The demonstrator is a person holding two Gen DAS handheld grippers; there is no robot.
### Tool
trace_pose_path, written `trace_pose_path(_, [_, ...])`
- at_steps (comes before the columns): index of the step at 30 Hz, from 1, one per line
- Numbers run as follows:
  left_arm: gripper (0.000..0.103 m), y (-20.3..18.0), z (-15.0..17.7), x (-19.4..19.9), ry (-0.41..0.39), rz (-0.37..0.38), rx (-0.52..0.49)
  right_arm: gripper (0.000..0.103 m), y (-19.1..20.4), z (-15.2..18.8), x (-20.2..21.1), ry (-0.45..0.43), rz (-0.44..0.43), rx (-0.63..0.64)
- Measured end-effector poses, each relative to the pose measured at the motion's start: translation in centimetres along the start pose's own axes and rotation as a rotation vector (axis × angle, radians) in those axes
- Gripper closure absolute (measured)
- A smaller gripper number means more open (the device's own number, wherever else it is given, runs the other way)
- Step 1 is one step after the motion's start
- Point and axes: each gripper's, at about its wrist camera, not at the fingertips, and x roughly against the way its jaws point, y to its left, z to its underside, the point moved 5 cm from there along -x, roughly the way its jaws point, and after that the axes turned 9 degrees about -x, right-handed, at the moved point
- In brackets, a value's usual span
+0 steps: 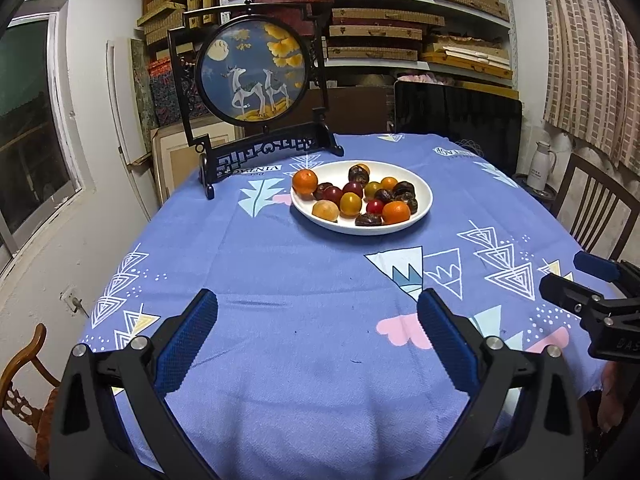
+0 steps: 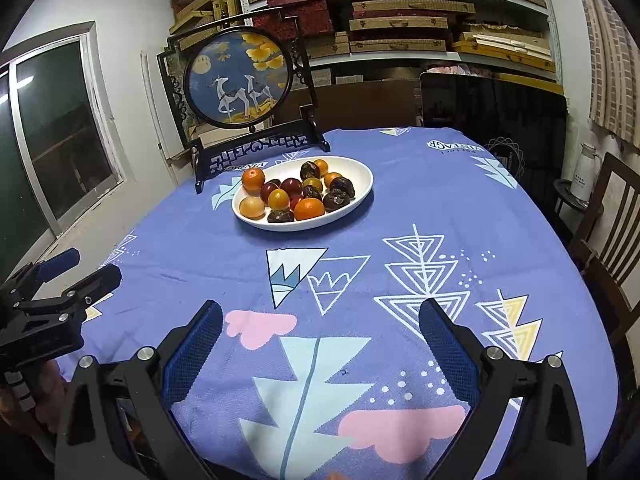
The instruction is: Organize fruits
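Observation:
A white oval plate [image 1: 422, 211] [image 2: 362, 188] sits on the far half of the table, holding several mixed fruits: orange tangerines [image 1: 305, 181] [image 2: 309, 209], red and yellow small tomatoes [image 1: 351, 204] [image 2: 278, 199], and dark brown wrinkled fruits [image 1: 358, 175] [image 2: 341, 188]. My left gripper [image 1: 318, 306] is open over the near cloth, well short of the plate, with nothing between its blue pads. My right gripper [image 2: 320, 316] is likewise open and empty near the front edge. Each gripper shows at the edge of the other's view.
A blue patterned cloth [image 1: 280, 272] [image 2: 440, 208] covers the table. A black framed round deer picture [image 1: 252, 76] [image 2: 240, 80] stands behind the plate at the far left. Wooden chairs [image 1: 596, 208] [image 2: 612, 232] stand on the right; shelves of boxes are behind.

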Motion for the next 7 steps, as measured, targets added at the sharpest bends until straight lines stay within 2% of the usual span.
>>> trace_pose_path(7, [0.005, 0.78, 0.08, -0.21, 0.016, -0.013, 0.037, 0.004, 0.12, 0.14, -0.11, 0.006, -0.004, 0.009])
